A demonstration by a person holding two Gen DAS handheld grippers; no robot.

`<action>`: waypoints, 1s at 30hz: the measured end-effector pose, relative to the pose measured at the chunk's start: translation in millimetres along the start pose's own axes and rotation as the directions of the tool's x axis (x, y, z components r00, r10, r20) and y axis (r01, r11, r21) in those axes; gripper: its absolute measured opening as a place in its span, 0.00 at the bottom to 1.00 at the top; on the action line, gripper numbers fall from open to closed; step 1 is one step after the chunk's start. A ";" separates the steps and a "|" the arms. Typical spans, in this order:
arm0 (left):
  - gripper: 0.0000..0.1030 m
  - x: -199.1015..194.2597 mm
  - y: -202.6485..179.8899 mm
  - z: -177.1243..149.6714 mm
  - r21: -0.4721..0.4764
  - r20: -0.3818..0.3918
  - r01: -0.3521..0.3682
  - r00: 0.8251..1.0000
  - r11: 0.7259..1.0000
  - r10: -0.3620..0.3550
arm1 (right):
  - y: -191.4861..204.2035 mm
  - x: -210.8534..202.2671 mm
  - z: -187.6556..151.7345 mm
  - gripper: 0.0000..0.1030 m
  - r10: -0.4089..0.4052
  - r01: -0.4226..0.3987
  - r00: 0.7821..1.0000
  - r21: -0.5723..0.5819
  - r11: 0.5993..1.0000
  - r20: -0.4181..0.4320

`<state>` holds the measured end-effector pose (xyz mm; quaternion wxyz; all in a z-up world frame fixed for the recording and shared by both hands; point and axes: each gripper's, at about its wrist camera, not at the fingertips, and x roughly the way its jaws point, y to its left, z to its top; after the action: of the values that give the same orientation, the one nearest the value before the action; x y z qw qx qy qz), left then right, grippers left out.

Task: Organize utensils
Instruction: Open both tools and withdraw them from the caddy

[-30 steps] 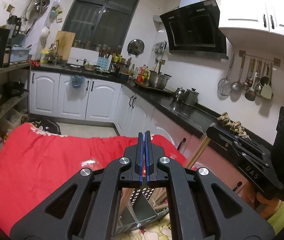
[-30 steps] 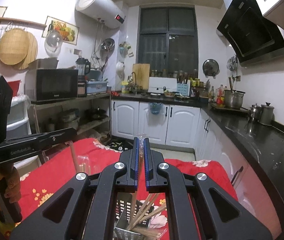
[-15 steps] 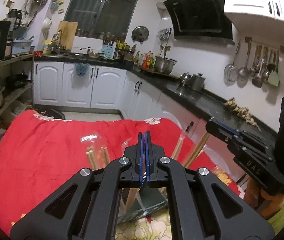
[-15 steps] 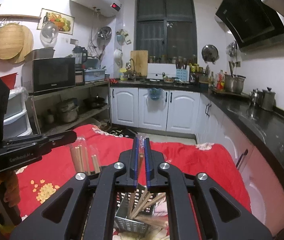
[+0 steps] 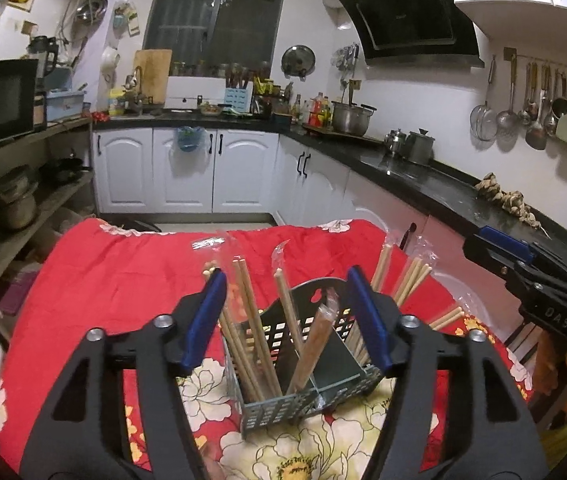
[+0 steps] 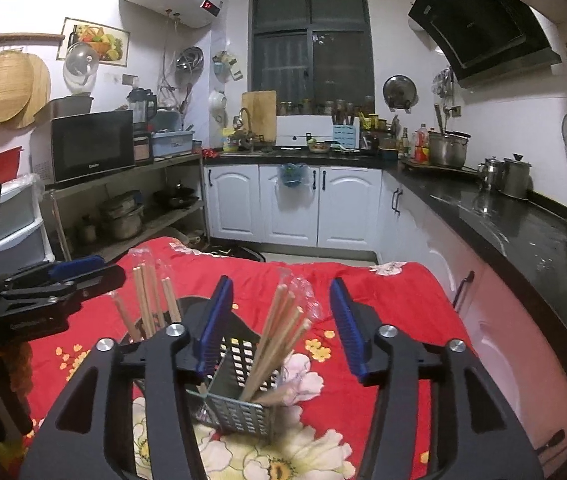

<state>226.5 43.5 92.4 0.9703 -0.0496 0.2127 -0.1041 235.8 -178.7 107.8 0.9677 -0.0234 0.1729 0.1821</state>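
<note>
A grey perforated utensil basket (image 5: pixel 283 404) stands on the red floral tablecloth (image 5: pixel 115 272), with a divider inside. Wrapped wooden chopsticks (image 5: pixel 251 320) stand in its compartments, tilted. My left gripper (image 5: pixel 289 316) is open and empty, its blue pads on either side above the basket. In the right wrist view the same basket (image 6: pixel 239 412) holds more chopsticks (image 6: pixel 279 340). My right gripper (image 6: pixel 279 326) is open and empty above it. Each gripper shows at the edge of the other's view.
The table stands in a kitchen with white cabinets (image 5: pixel 187 172) behind and a black counter (image 5: pixel 423 176) along the right. A shelf with a microwave (image 6: pixel 91 144) and pots is on the left.
Both grippers were shut half a second ago and are open now. Both views have tipped down, so the basket and chopsticks show more fully.
</note>
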 end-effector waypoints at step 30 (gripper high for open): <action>0.90 -76.3 0.3 -74.9 -0.120 -0.093 -0.073 0.994 0.990 0.062 | 20.9 -69.8 -78.7 0.94 0.049 -0.050 0.994 -0.001 0.999 -0.099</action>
<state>127.1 56.9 55.4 0.9579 -0.0975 0.2635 -0.0599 141.7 -191.7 58.1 0.9531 -0.0295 0.2206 0.2049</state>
